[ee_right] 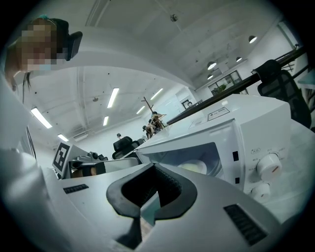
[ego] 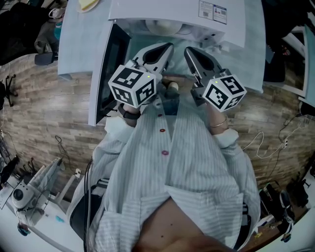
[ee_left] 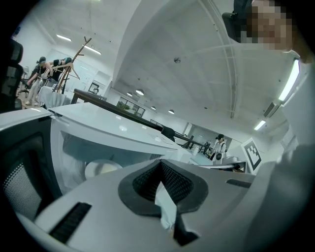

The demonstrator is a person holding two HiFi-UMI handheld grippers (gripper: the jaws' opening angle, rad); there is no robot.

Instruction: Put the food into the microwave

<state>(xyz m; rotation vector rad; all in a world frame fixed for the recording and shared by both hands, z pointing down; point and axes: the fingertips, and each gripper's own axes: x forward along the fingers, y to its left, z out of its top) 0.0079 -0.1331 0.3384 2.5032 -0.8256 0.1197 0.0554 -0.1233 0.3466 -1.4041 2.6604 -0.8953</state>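
Observation:
The white microwave (ego: 197, 15) stands open, its door (ego: 106, 64) swung out to the left. Inside it a pale plate of food (ego: 165, 27) rests on the floor of the cavity; the same plate shows in the left gripper view (ee_left: 101, 170) and in the right gripper view (ee_right: 194, 167). My left gripper (ego: 167, 47) and right gripper (ego: 189, 50) hover side by side just in front of the opening, both pointing into it. Each one is shut with nothing between its pads, as the left gripper (ee_left: 160, 167) and right gripper (ee_right: 153, 168) show in their own views.
The control knobs (ee_right: 269, 166) sit on the microwave's right side. A second plate (ego: 88, 4) lies on the light table at the upper left. Cables and equipment lie on the wooden floor (ego: 39, 108) around me. Other people stand far off in the room.

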